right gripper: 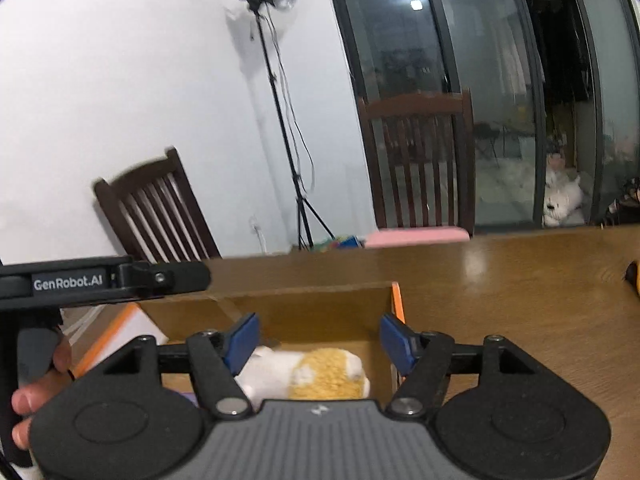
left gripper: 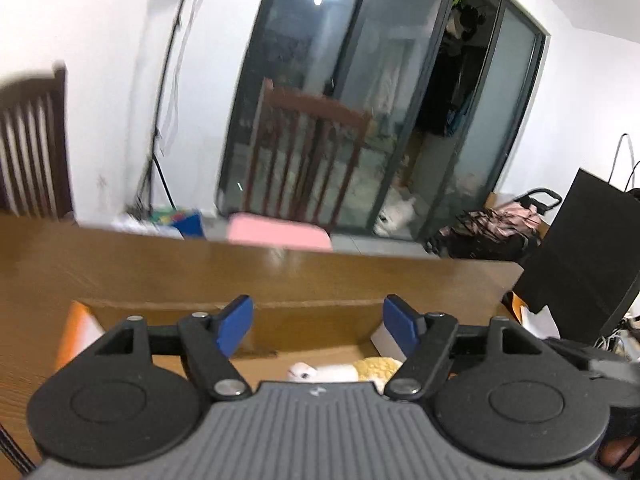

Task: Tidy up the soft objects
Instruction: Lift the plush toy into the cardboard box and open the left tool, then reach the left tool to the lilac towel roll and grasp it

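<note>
A white and yellow plush toy (right gripper: 312, 372) lies inside an open cardboard box (right gripper: 304, 304) on the wooden table. In the left wrist view the toy (left gripper: 344, 370) shows low between the fingers, with the box wall (left gripper: 316, 316) behind it. My left gripper (left gripper: 318, 326) is open and empty above the box. My right gripper (right gripper: 318, 342) is open and empty just above the toy. The left gripper's body (right gripper: 100, 280) shows at the left of the right wrist view, held by a hand.
The wooden table (right gripper: 520, 280) stretches to the right and back. A pink flat object (right gripper: 416, 237) lies at its far edge. Dark wooden chairs (right gripper: 416, 160) stand behind. A tripod (right gripper: 288, 128) stands by the wall. A black panel (left gripper: 588, 240) stands at the right.
</note>
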